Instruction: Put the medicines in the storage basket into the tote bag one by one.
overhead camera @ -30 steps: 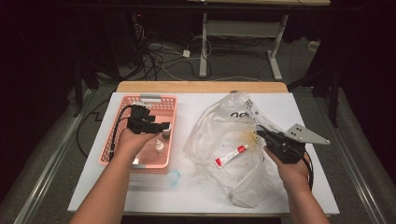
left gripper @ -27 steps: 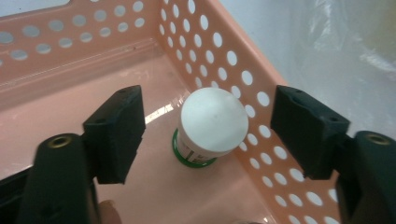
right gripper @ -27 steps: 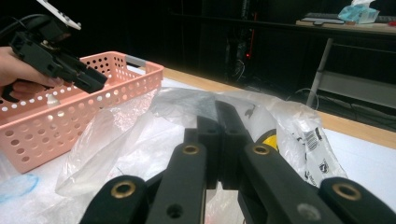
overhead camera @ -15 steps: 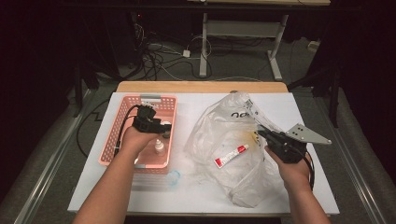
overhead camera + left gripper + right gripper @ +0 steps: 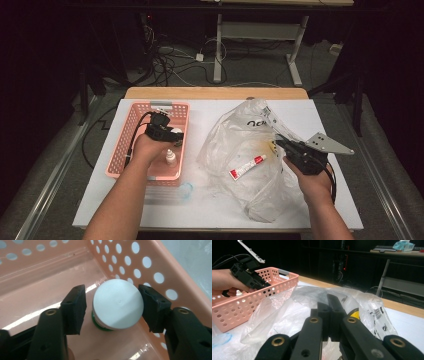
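Note:
A small bottle with a white cap and a green band stands in the pink basket, near its right wall. My left gripper is open with one jaw on each side of the cap, and narrow gaps show. From above, the left gripper points down over the bottle. My right gripper is shut on the edge of the clear plastic bag. Its jaws are pressed together over the bag.
A red and white tube and a yellow item lie inside the bag. A clear bluish piece lies at the basket's front corner. The white table has bare room along its front edge.
My left gripper has shifted slightly right and lower in the basket, over the bottle. The right gripper and the bag have stayed put.

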